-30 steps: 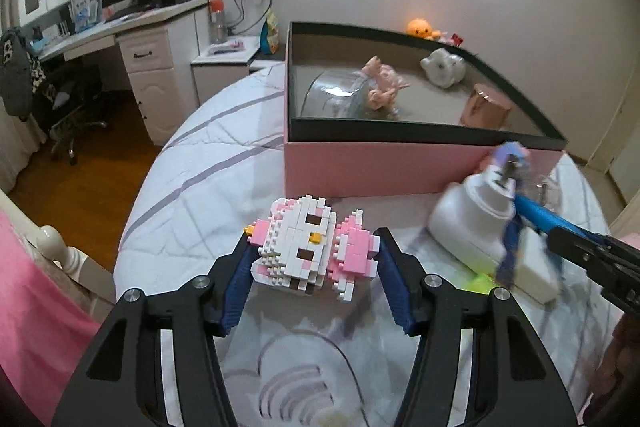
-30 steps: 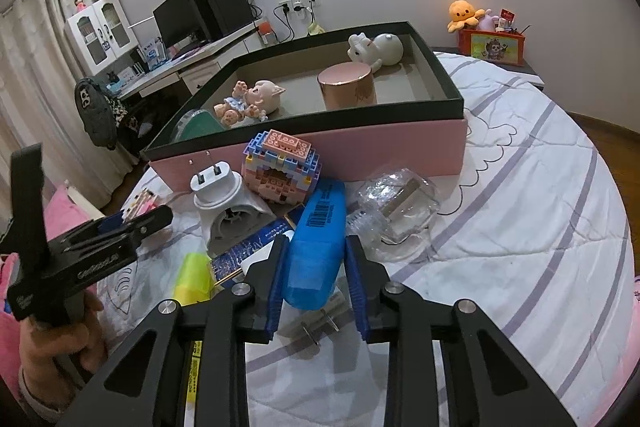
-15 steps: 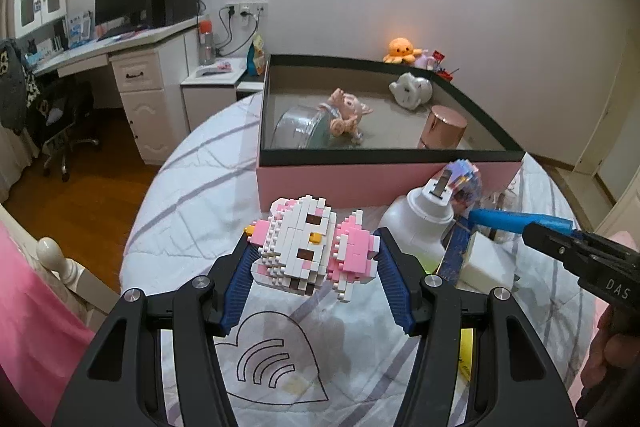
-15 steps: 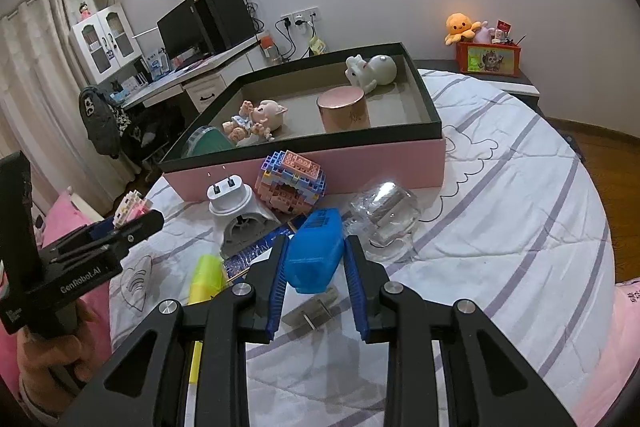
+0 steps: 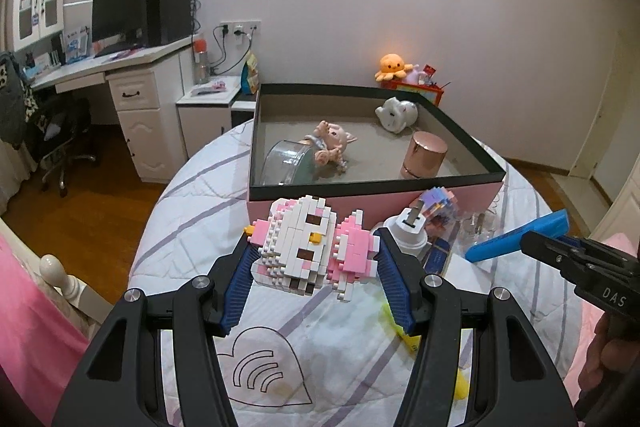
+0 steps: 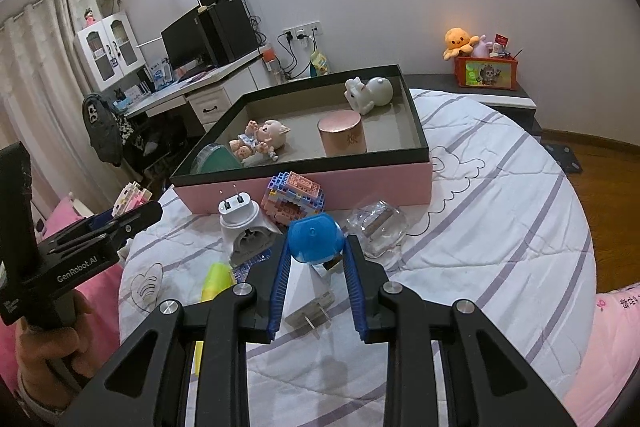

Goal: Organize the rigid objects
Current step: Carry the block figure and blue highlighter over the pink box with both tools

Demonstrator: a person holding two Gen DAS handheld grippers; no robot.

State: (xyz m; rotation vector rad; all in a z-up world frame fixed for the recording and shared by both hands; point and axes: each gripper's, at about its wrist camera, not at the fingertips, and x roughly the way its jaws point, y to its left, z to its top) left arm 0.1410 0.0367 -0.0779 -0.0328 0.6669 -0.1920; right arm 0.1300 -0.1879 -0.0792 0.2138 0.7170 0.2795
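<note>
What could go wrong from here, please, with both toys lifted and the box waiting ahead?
1. The block-built cat sits between the left hand-held gripper pads by its studded sides; bricks might snap off on the way.
2. The blue case juts far beyond the right hand-held gripper, so it could swing or slip.
3. The pink box has a raised rim, and the doll and rose-gold jar already crowd it.

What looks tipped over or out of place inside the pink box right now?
Inside the pink box, the doll lies on its back and the white figurine lies on its side; the clear-lidded container leans tilted in a corner. Only the rose-gold jar stands upright.
</note>
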